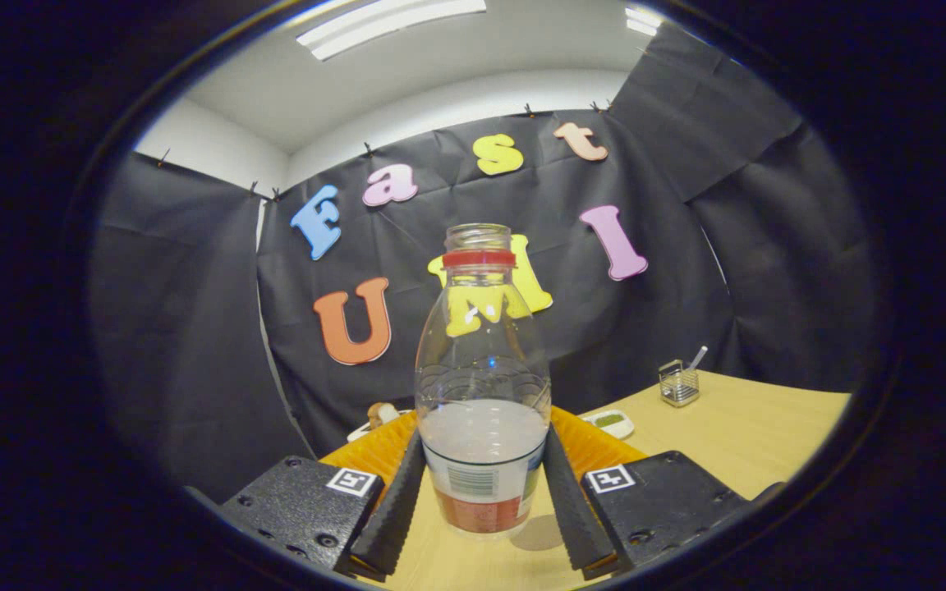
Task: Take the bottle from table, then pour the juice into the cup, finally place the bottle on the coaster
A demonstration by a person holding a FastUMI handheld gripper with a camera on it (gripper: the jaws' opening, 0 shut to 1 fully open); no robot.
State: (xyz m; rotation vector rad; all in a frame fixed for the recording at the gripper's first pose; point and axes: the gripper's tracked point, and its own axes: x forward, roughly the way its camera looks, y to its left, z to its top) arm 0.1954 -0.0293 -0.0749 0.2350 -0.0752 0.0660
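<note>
My jaws (483, 492) flank the bottle (482, 386), both fingers touching its sides as it stands upright on the counter (736, 435). I judge the grasp step in hand; next, lift it straight up.

between my jaws sits a clear bottle (482, 386) with red neck ring, whitish juice, red-banded label, orange ribbed tray (596, 447) behind, tan desk (736, 435)
</note>
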